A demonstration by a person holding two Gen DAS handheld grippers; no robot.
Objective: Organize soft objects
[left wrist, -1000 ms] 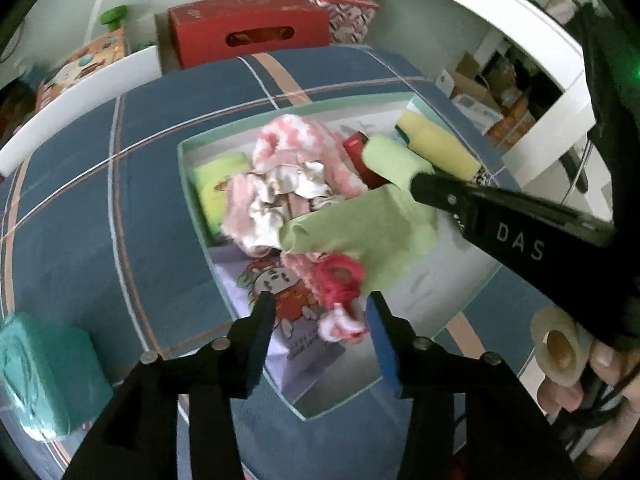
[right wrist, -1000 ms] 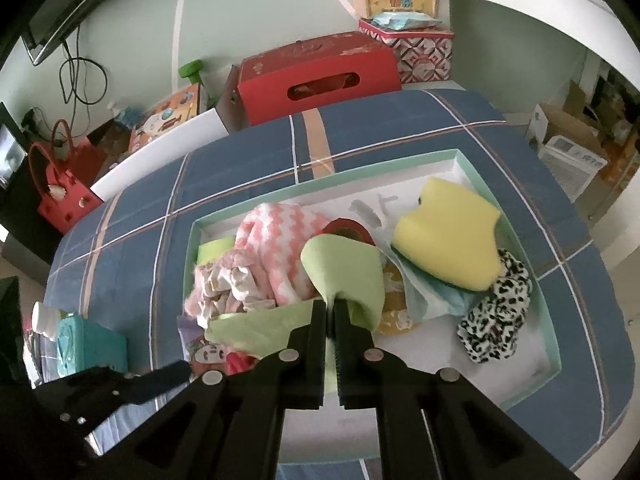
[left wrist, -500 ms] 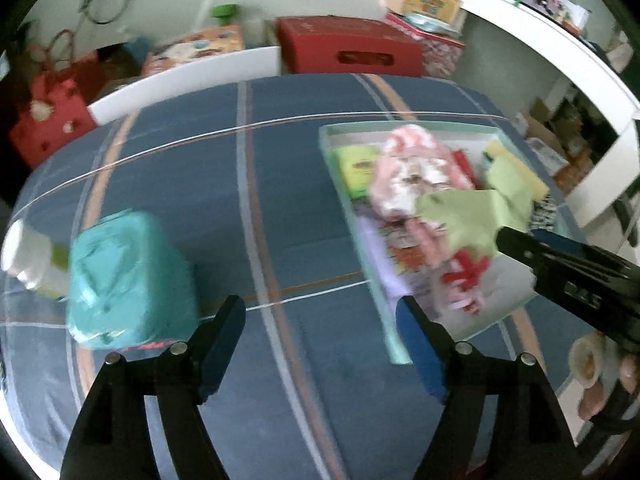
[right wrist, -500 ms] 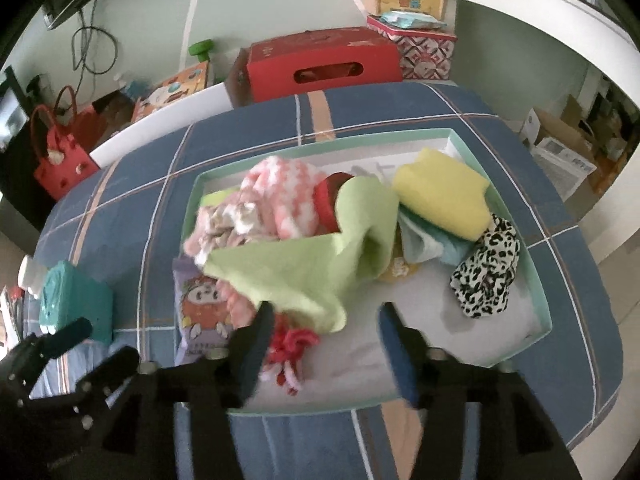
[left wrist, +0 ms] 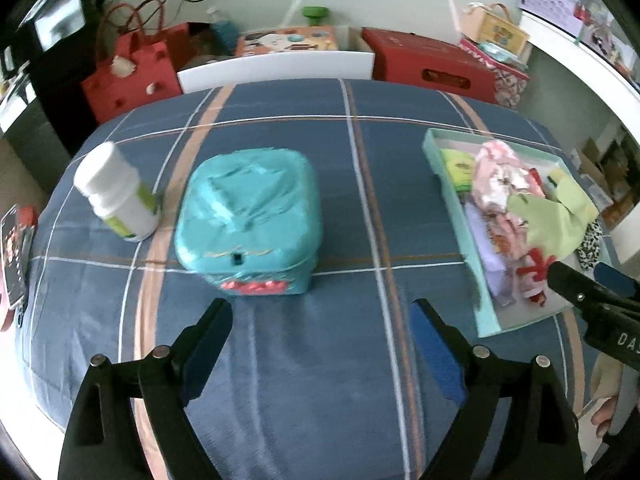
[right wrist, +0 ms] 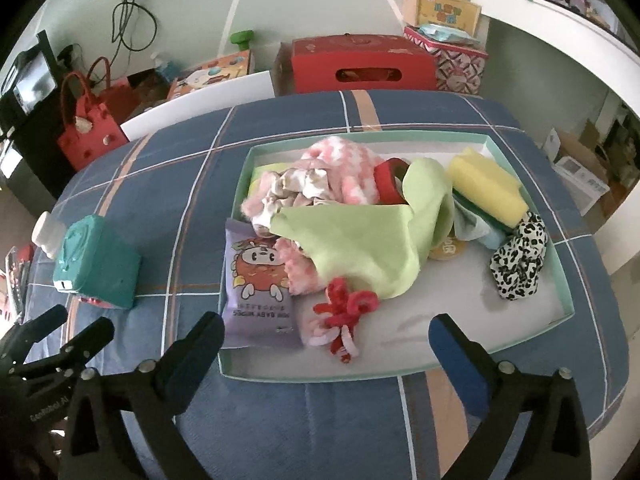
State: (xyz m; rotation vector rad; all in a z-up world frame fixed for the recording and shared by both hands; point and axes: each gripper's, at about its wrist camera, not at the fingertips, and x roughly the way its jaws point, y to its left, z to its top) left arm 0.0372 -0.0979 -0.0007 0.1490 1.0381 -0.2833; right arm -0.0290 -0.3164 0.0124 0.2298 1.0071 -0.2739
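A shallow teal box [right wrist: 562, 276] on the blue plaid table holds soft things: a light green cloth [right wrist: 372, 236] on top, pink knit fabric [right wrist: 348, 168], a yellow sponge [right wrist: 486, 190], a leopard scrunchie [right wrist: 520, 258], a red and pink hair tie [right wrist: 346, 308] and a purple wipes pack [right wrist: 258, 280]. My right gripper [right wrist: 326, 338] is open and empty in front of the box. My left gripper [left wrist: 320, 324] is open and empty, just in front of a teal soft pack [left wrist: 250, 216]. The box shows at the right of the left wrist view [left wrist: 434, 148].
A white bottle [left wrist: 116, 192] stands left of the teal pack. Beyond the table's far edge are a red box [right wrist: 360, 64], a red bag [right wrist: 86, 124] and a white board [left wrist: 276, 68]. A black item [left wrist: 14, 256] lies at the table's left edge.
My right gripper opened and let go of the green cloth, which now lies in the box. My left gripper opened wider, left the box and swung left to face the teal pack.
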